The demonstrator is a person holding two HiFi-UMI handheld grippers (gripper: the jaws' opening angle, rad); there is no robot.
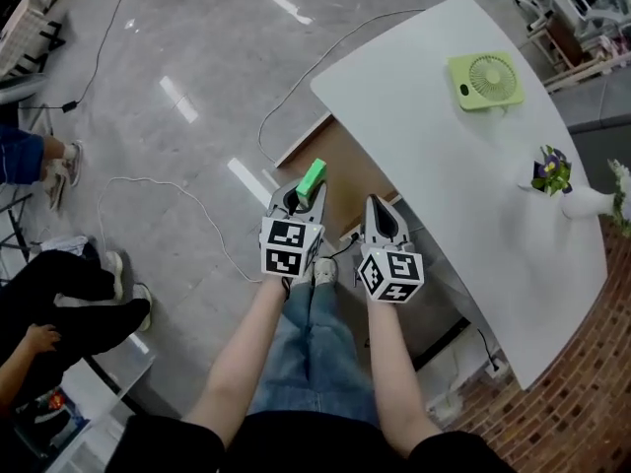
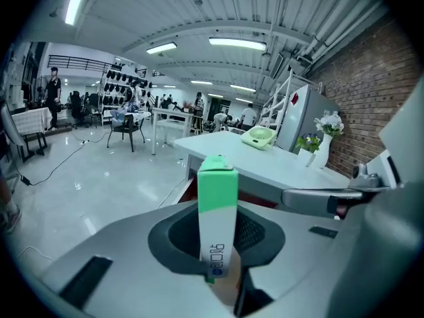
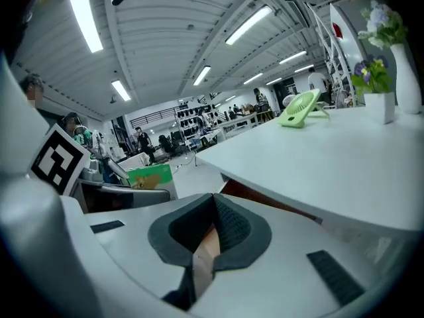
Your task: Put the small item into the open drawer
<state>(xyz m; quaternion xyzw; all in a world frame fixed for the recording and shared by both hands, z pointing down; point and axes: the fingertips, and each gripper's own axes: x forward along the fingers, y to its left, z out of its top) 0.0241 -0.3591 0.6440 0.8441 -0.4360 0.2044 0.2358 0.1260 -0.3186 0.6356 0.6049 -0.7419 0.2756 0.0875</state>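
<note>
The small item is a green-and-white box (image 1: 312, 178), standing upright with my left gripper (image 1: 300, 197) shut on its lower end. In the left gripper view the box (image 2: 217, 204) rises from between the dark pads. The left gripper hangs over the near left part of the open brown drawer (image 1: 345, 166), which juts out from under the white table (image 1: 444, 156). My right gripper (image 1: 381, 215) is beside it on the right, over the drawer's near right corner. Its jaws (image 3: 213, 211) are shut with nothing between them. In the right gripper view the box (image 3: 151, 176) shows at the left.
A green desk fan (image 1: 484, 81) and a white vase of flowers (image 1: 558, 180) stand on the table. Cables (image 1: 187, 200) trail over the grey floor. A seated person's legs (image 1: 69, 294) are at the left. A brick wall (image 1: 582, 402) runs along the lower right.
</note>
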